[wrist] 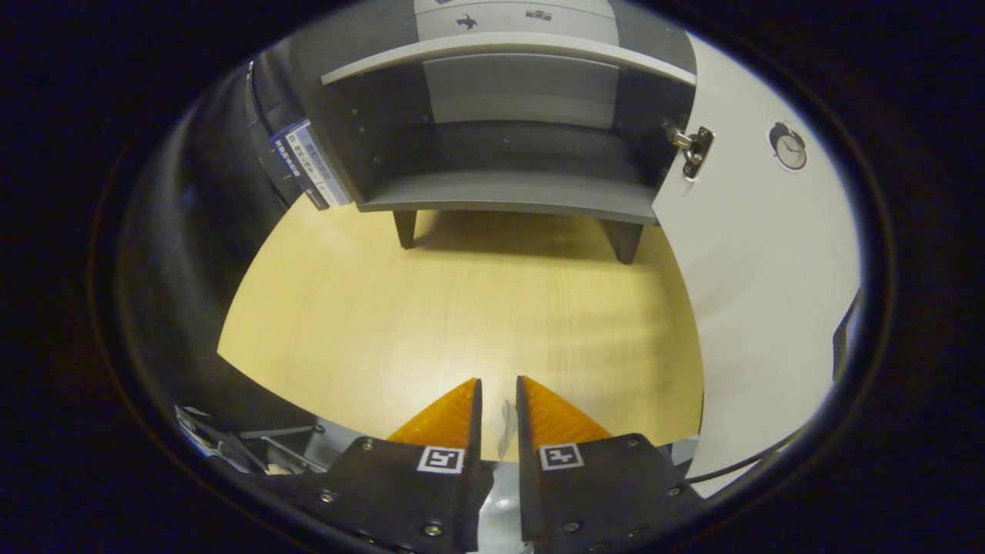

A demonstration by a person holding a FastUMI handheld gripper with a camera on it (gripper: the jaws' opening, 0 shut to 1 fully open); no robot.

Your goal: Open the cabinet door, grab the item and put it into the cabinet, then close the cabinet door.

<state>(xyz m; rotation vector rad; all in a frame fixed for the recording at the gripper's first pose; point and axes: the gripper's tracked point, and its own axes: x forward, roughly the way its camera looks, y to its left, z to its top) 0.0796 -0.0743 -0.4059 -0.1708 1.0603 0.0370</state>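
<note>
The grey cabinet (pixel 508 196) stands open on short legs at the far side of the table, well beyond my fingers. Its lower compartment is bare, and a shelf (pixel 508 50) crosses above it. Its white door (pixel 754 269) is swung out to the right, with the metal hinge (pixel 692 146) showing. My gripper (pixel 499 385) hovers low over the table's near part, its orange fingers (pixel 446 415) drawn close together. A thin, pale, see-through item (pixel 504 422) sits in the narrow gap between them, mostly hidden, and both fingers seem to press on it.
The light wooden table (pixel 462 308) stretches from my fingers to the cabinet. A printed card or box (pixel 308 165) leans against the cabinet's left side. A small round clock picture (pixel 789 146) is on the door. A dark wall runs along the left.
</note>
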